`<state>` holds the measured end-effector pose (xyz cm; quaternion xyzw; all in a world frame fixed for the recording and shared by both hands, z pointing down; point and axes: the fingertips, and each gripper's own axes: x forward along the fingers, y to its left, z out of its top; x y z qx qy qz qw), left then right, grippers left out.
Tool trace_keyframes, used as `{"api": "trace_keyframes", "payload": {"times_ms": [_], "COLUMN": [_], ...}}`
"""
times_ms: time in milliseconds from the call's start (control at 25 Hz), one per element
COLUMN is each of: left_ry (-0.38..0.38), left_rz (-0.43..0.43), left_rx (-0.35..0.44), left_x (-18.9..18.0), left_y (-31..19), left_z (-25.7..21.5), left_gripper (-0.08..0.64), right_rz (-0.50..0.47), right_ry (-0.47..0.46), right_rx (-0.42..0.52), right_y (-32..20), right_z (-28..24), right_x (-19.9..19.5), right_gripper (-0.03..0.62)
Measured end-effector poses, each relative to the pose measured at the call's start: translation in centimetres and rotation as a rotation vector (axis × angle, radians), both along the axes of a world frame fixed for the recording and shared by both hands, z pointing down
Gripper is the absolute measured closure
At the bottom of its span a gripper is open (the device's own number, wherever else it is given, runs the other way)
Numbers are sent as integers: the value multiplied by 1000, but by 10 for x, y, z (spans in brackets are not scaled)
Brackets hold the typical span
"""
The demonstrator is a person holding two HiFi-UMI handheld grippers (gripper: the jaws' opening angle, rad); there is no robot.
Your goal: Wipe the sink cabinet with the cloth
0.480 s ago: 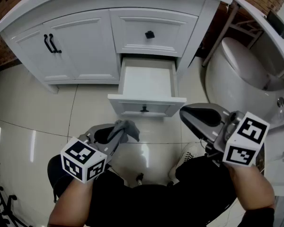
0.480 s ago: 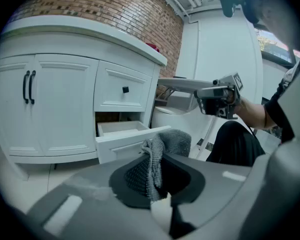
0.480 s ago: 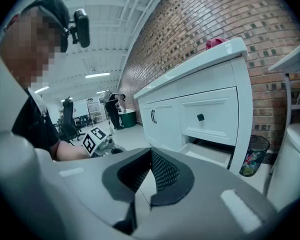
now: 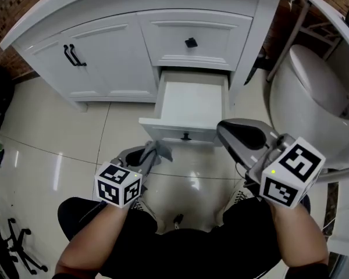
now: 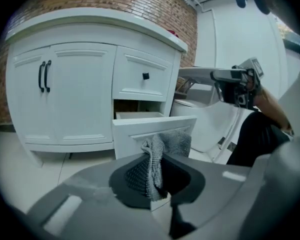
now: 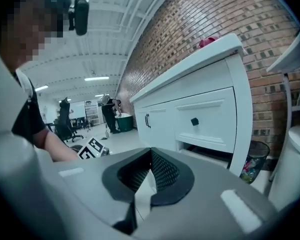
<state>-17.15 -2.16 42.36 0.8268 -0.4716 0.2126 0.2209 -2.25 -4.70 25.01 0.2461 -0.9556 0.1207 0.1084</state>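
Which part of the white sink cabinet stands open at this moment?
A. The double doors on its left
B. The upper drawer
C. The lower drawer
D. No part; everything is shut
C: the lower drawer is pulled out toward the person with its bare white inside showing, while the upper drawer and the double doors sit flush and shut.

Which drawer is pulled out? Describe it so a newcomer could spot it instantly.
Start at the white panelled sink cabinet. On its right half, under the shut upper drawer, sits the white lower drawer: the only one pulled out, showing its bare inside.
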Motion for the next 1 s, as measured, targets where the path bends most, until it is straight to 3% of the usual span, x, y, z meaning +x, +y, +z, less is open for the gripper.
{"api": "trace_keyframes", "payload": {"times_ms": [80, 240, 440, 760, 1000], "left_ry": [4, -61, -93, -52, -53], "left_rz": [-49, -118, -111, -221, -151], "left_rx": [35, 132, 40, -41, -31], "left_x": [-1, -6, -11, -37, -10], "left_y": [-12, -27, -32, -43, -48], "left_z": [10, 36, 89, 119, 119], "left_gripper": [522, 522, 522, 523, 523], "right_rz": [1, -2, 62, 108, 116], "right_ry": [26, 17, 2, -1, -2], "right_rx": [-4, -42, -66, -88, -92], "right_y": [-1, -8, -19, -19, -21], "right_z": [10, 20, 22, 28, 31], "right_x": [-1, -4, 15, 33, 38], "right_gripper": [588, 588, 588, 588, 588]}}
